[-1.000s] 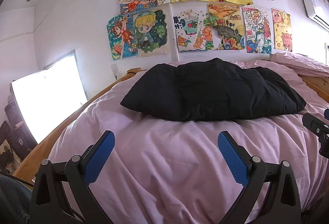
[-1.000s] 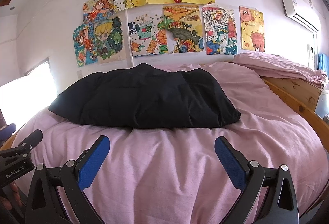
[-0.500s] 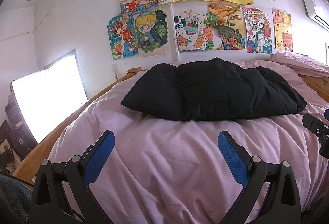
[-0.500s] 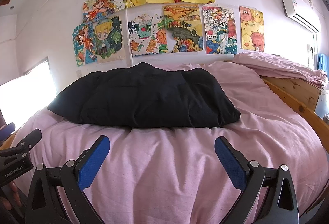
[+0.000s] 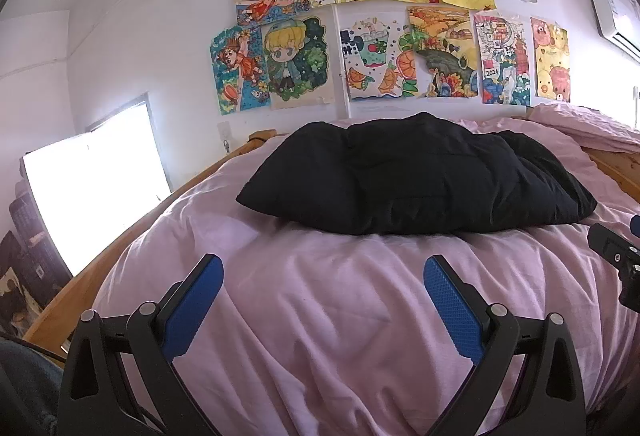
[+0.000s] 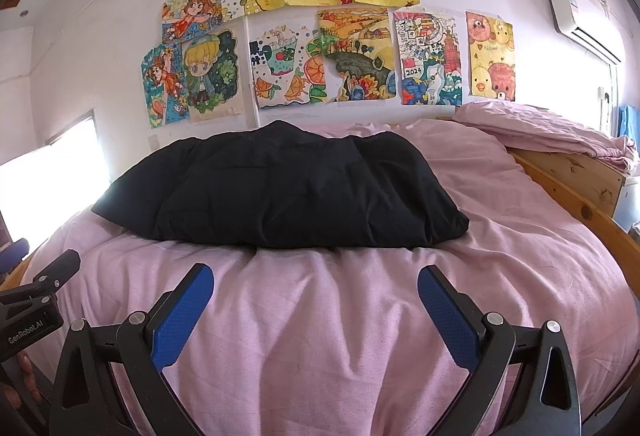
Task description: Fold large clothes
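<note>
A: Hovering low over the pink sheet (image 5: 320,316), the left claw (image 5: 323,276) has its blue pads spread wide, nothing between them. Right claw (image 6: 316,286) the same: apart and empty.

B: And the garment?

A: The black padded coat (image 6: 288,196) lies at twelve o'clock from both claws, well apart, already a compact bundle on the bed.

B: So which step?

A: Either the fold looks finished or another is due. Next would mean reaching forward to its near edge.
</note>
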Demonstrator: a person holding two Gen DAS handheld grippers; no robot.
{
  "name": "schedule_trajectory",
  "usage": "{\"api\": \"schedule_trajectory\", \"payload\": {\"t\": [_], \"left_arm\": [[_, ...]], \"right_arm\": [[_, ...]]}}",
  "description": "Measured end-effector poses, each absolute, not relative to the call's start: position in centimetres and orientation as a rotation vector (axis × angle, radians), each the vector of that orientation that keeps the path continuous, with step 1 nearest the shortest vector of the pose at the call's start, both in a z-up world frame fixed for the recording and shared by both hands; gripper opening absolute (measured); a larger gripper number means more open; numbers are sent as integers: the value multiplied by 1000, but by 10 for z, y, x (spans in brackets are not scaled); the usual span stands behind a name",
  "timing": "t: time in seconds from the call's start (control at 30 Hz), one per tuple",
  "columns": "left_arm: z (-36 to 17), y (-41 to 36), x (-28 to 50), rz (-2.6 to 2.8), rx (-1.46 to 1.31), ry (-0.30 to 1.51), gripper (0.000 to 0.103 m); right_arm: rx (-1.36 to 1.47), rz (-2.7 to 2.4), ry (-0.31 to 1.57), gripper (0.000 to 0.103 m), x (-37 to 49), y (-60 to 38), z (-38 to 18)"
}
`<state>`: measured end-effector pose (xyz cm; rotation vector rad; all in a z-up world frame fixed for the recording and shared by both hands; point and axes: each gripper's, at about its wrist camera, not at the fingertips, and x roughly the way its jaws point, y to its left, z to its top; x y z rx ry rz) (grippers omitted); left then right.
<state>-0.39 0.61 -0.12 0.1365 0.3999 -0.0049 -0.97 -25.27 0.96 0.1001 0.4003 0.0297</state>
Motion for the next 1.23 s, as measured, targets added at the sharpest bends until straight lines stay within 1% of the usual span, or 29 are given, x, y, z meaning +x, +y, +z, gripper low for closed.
{"api": "schedule_trajectory", "payload": {"t": [0.47, 1.23], "left_arm": [[-2, 0, -1, 34, 151, 428, 99], [-3, 1, -5, 41, 143, 422, 99]], "right_arm": [[100, 28, 401, 103, -10, -251, 10], [102, 23, 403, 103, -10, -250, 10]]}}
